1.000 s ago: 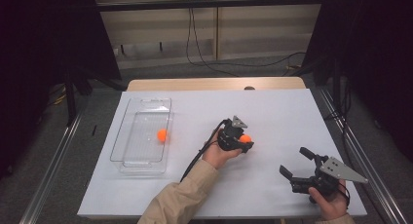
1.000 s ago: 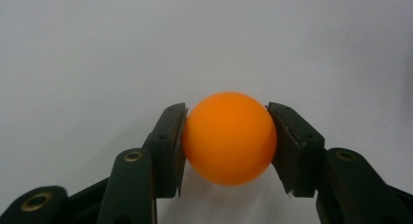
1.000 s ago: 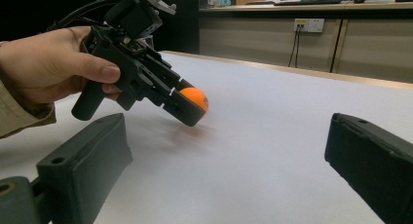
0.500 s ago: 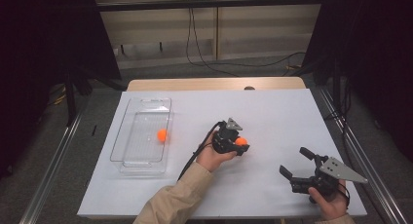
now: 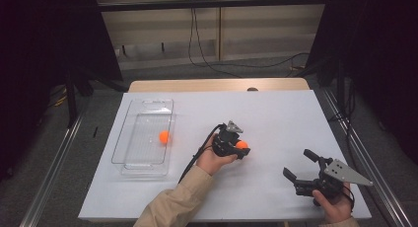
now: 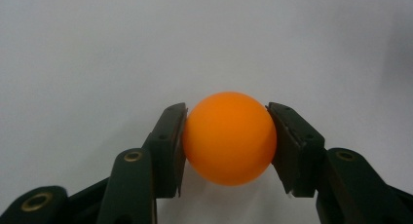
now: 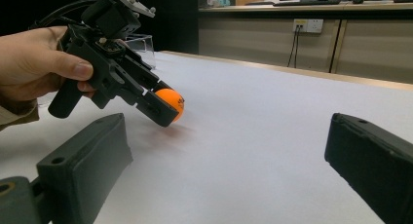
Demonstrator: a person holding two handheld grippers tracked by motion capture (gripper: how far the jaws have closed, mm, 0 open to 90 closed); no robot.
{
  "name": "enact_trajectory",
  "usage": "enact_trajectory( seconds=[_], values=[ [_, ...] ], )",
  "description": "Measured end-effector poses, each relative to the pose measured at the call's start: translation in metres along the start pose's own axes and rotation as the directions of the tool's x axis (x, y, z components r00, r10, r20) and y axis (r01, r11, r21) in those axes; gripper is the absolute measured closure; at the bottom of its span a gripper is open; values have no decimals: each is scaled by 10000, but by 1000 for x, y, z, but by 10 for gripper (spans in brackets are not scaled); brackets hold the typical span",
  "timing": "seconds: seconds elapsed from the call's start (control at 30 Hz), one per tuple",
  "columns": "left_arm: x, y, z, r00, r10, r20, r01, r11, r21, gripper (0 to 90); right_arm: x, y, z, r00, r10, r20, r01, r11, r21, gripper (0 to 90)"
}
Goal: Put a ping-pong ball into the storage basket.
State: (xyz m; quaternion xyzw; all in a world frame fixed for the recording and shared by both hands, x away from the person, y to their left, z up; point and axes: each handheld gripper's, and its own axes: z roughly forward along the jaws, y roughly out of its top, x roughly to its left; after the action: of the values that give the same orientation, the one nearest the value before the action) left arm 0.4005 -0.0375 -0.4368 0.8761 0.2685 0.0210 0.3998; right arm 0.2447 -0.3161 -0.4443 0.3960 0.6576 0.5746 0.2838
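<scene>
The person is standing at the near edge of a white table (image 5: pixel 276 113), working a gripper in each hand; the left gripper (image 5: pixel 240 149) is sitting close to the middle of the table, tipped down toward the surface, and its two black jaws are pressing on either side of an orange ball (image 6: pixel 229 138); in the left gripper view the ball is filling the gap between the jaws, touched at 9 o'clock and at 3 o'clock, with plain white tabletop behind it. From the right gripper view the same ball (image 7: pixel 170 103) is peeking out past the tip of the left gripper (image 7: pixel 163 107), low over the table with a faint reddish glow on the white beneath it; I cannot tell whether it is touching the surface or hanging just above. The left hand (image 7: pixel 34 63) is wrapping the handle, sleeve in tan.

The right gripper (image 5: pixel 301 167) is resting toward 4 o'clock from the ball, well apart from it, with its jaws standing wide and nothing between them; the right hand (image 5: pixel 335 207) is holding it at the table's near edge.

Out toward 9 o'clock from the left gripper, a clear plastic tray (image 5: pixel 143 108) is lying on the table; a second orange ball (image 5: pixel 164 136) is sitting inside it, near its right wall.
</scene>
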Motion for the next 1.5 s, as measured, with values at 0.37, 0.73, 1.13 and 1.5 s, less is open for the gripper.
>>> enact_trajectory(
  seconds=[0.37,0.73,1.13,1.5],
  values=[
    [-1,-1,-6,9999,141,24,-141,9998,123,509,0,0,0,10000,33,8,-33,10000,3,18],
    [0,-4,-12,9998,-77,198,76,9999,97,509,1,0,0,10000,-7,11,7,10000,0,19],
    [3,-6,-18,9993,-222,299,221,9998,30,509,1,1,-1,10000,3,13,-3,10000,-35,19],
    [5,-6,-23,9984,-341,446,338,9994,77,509,1,1,-1,10000,-11,3,11,10000,-41,19]
  ],
)
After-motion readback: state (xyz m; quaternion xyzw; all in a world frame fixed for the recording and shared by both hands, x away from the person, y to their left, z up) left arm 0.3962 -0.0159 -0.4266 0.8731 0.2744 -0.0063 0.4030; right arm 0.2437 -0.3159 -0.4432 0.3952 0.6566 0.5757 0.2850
